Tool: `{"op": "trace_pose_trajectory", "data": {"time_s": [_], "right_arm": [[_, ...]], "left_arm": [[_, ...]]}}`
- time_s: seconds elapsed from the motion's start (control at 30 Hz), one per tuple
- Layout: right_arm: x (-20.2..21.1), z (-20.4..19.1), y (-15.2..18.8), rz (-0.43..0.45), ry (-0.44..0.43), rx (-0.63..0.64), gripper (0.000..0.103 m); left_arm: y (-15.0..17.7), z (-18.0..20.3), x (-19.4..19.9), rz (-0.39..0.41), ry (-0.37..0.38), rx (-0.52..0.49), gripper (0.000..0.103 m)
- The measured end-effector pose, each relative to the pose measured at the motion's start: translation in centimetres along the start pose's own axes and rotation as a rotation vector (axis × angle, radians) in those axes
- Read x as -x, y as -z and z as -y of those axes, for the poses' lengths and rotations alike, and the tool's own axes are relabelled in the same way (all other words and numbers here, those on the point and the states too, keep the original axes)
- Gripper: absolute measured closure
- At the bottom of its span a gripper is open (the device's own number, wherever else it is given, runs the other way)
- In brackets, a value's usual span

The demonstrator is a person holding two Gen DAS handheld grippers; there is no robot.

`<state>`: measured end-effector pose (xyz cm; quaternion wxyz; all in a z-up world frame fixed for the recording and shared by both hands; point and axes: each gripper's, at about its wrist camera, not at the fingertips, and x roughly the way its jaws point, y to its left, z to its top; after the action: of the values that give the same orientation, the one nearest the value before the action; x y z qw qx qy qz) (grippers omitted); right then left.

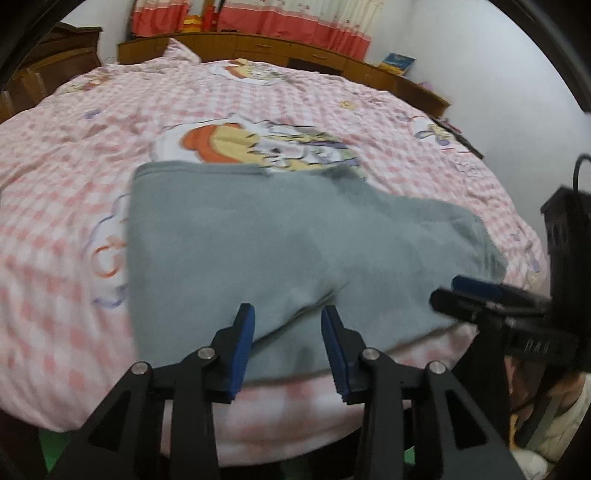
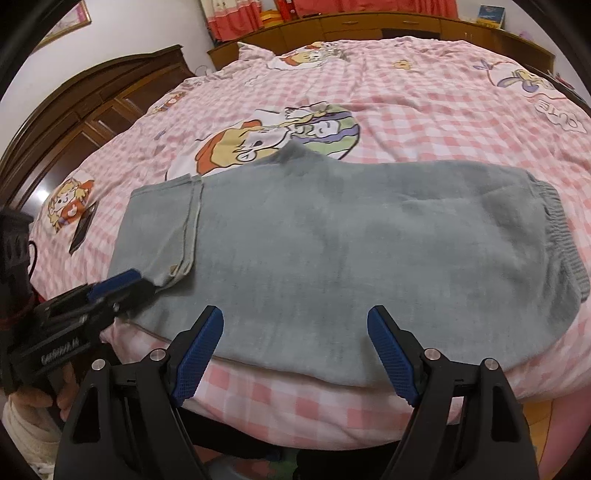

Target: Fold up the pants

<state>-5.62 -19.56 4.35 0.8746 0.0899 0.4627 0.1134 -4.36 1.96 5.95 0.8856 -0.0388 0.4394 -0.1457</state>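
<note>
Grey pants (image 2: 332, 251) lie flat across the bed (image 2: 424, 110), near its front edge. Our left gripper (image 1: 288, 343) and right gripper (image 2: 295, 354) hover spread and empty. The fabric looks soft and limp; we would pinch the hem corners.

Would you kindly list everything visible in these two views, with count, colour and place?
pants: one pair, grey, folded flat near the bed's front edge, ribbed waistband to the right
bedspread: one, pink and white check with cartoon prints, covering the bed
curtains: red and cream, behind the bed
cabinet: brown wood, low, along the far wall
wardrobe: dark brown wood, left of the bed
book: one, blue and yellow, on the cabinet
dark flat object: one, on the bedspread at left; cannot identify
left gripper: black, blue pads, open, at the pants' left end
right gripper: black, blue pads, open, over the near edge
</note>
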Motion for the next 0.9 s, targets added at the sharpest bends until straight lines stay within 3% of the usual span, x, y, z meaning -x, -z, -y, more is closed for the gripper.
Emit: {"op": "trace_pose_trajectory", "data": {"time_s": [0.33,0.5,0.6,0.67,0.73,0.9], "right_arm": [[-1.4,-3.0,0.0,-0.034,-0.021,0.066,0.02],[-2.4,-3.9,0.6,-0.069,-0.027,0.089,0.02],[-2.6,-4.1,0.8,-0.076,-0.028,0.097,0.02],[-2.7,-3.9,0.8,-0.078,-0.031,0.087,0.02],[-2.8,-3.7,0.9,-0.081,-0.035,0.076,0.02],[-2.8,-3.3,1.2,-0.082,-0.048,0.061,0.02]], "left_arm": [[2.4,-2.3,2.1,0.045,-0.105,0.075,0.064],[2.9,-1.9,3.1,0.05,-0.096,0.086,0.062],[3.3,-1.7,3.4,0.042,-0.127,0.091,0.055],[3.4,-1.5,2.9,0.043,-0.17,0.096,0.041],[3.3,-1.4,1.9,0.019,-0.203,0.122,0.034],[2.7,-1.1,-0.4,0.029,-0.293,0.175,0.028]]}}
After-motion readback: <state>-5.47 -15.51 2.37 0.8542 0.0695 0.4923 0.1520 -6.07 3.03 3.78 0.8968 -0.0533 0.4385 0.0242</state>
